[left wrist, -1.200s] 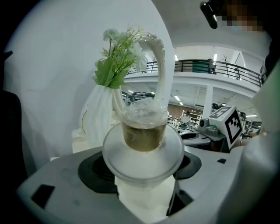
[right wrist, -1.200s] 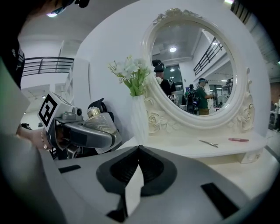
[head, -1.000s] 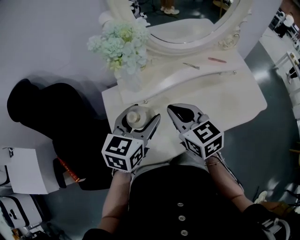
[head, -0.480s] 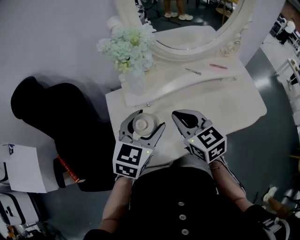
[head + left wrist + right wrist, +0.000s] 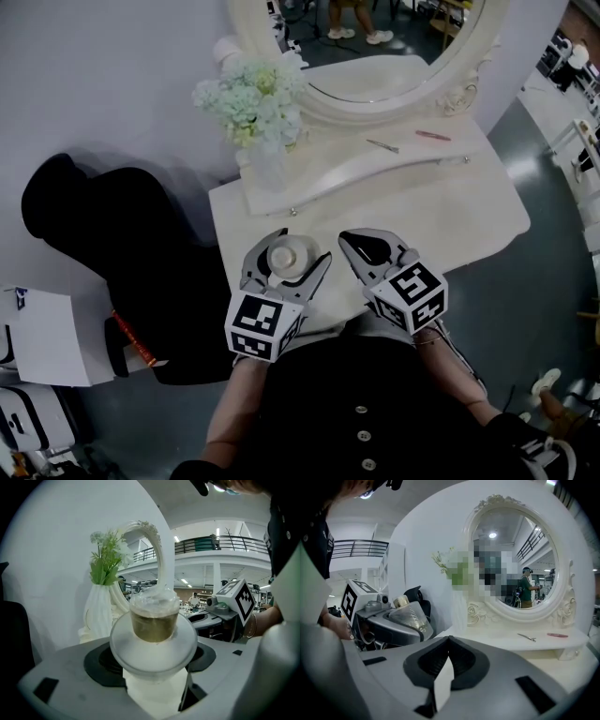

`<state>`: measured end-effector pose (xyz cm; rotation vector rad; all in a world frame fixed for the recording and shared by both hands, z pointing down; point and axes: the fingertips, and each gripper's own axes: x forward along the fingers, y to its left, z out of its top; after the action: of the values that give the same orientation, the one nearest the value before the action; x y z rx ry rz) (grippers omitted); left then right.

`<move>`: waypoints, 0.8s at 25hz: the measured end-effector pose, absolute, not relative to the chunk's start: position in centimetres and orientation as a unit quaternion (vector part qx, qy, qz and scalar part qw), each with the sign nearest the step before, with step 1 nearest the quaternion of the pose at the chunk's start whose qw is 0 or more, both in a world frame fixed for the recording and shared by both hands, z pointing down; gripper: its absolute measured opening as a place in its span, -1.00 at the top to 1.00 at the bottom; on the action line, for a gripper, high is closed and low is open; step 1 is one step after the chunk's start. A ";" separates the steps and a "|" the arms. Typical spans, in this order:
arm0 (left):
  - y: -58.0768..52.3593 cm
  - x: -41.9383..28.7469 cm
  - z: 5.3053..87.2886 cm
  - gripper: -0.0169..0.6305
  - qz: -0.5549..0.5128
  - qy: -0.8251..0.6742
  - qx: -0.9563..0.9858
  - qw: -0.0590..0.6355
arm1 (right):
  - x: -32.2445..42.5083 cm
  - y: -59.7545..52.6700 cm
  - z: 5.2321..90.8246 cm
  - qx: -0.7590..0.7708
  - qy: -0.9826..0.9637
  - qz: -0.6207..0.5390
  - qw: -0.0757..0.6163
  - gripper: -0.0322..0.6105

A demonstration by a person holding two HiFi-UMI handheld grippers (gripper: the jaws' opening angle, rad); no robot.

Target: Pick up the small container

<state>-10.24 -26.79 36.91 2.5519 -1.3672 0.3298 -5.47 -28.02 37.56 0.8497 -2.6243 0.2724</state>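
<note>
The small container (image 5: pixel 284 255), a clear jar with a gold band and a pale lid, sits between the jaws of my left gripper (image 5: pixel 296 247), which is shut on it. It fills the left gripper view, the container (image 5: pixel 153 625) upright and wedged in my left gripper (image 5: pixel 154 667). My right gripper (image 5: pixel 349 238) hovers just right of it over the table's front edge, shut with nothing in it. The right gripper view shows my right gripper (image 5: pixel 445 665) with its jaws pressed together, and the container (image 5: pixel 405 613) off to the left.
A white vase of pale flowers (image 5: pixel 258 103) stands at the back left of the white dressing table (image 5: pixel 450 216), under an oval mirror (image 5: pixel 375 47). A small metal tool (image 5: pixel 382 145) and a pink item (image 5: pixel 433 136) lie on the raised shelf. A black heap (image 5: pixel 122 244) lies left of the table.
Both grippers have shifted slightly in the view while the camera moved. The container has stayed in the left jaws throughout.
</note>
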 end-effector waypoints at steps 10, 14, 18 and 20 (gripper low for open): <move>-26.0 -10.1 38.0 -0.02 0.117 -0.465 0.868 0.130 | -5.4 -27.2 38.3 0.295 -0.931 0.106 0.187 0.90; -25.8 -10.0 38.2 -0.02 0.119 -0.463 0.868 0.132 | -5.7 -26.9 38.4 0.287 -0.933 0.109 0.188 0.90; -25.8 -9.9 38.4 -0.02 0.121 -0.461 0.869 0.135 | -5.8 -26.9 38.1 0.284 -0.934 0.106 0.187 0.90; -25.8 -9.9 38.5 -0.02 0.120 -0.460 0.869 0.137 | -5.9 -26.8 38.2 0.283 -0.935 0.107 0.188 0.90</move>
<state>-9.86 -25.81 38.54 2.5146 -1.3328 0.3472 -5.85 -26.82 38.20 0.7952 -2.6291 0.3007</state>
